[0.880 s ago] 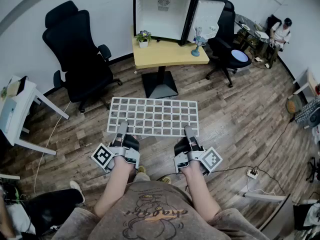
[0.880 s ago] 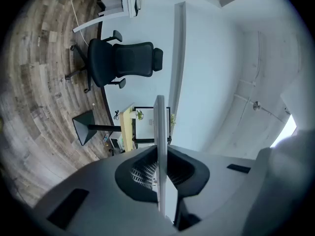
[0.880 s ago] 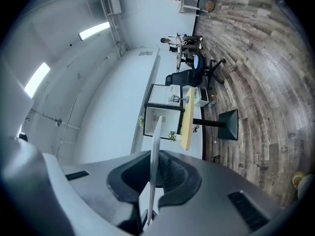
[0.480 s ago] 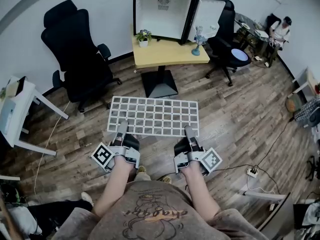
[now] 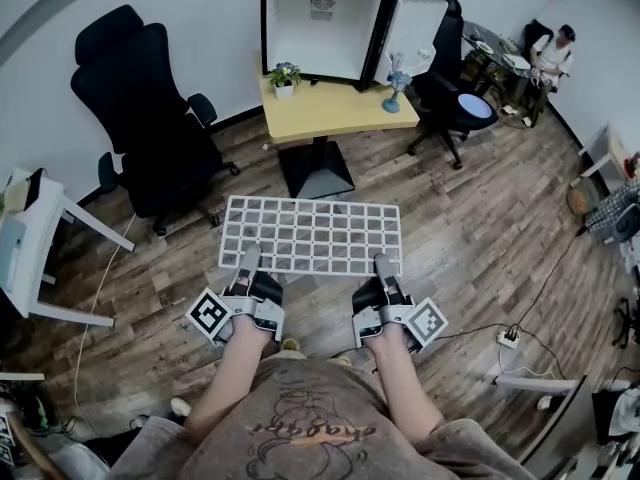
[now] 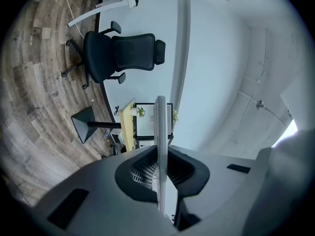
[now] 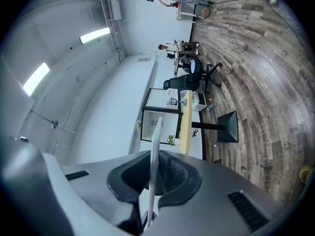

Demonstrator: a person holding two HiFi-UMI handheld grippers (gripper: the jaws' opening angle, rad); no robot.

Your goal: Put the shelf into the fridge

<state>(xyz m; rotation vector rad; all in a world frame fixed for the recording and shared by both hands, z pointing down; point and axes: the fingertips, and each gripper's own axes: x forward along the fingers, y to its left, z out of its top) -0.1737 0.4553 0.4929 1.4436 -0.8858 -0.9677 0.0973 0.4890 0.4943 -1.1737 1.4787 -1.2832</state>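
A white wire-grid shelf [image 5: 311, 234] hangs level above the wood floor in the head view. My left gripper [image 5: 249, 257] is shut on the shelf's near edge at its left end, my right gripper [image 5: 381, 262] on the same edge at its right end. In the left gripper view the shelf [image 6: 160, 146] shows edge-on as a thin white strip between the jaws; the right gripper view shows the shelf [image 7: 154, 154] the same way. The small fridge [image 5: 320, 26] stands open on a wooden table [image 5: 325, 106] straight ahead, its door [image 5: 412, 36] swung to the right.
A black office chair [image 5: 140, 118] stands to the left of the table, another chair [image 5: 455, 103] to its right. A small potted plant [image 5: 285, 76] and a blue ornament [image 5: 392, 96] sit on the tabletop. A white desk [image 5: 40, 233] lies far left. A person [image 5: 550, 53] sits at back right.
The view has shifted slightly toward the table and fridge, with the shelf still held level in both grippers. The grip on the shelf is unchanged.
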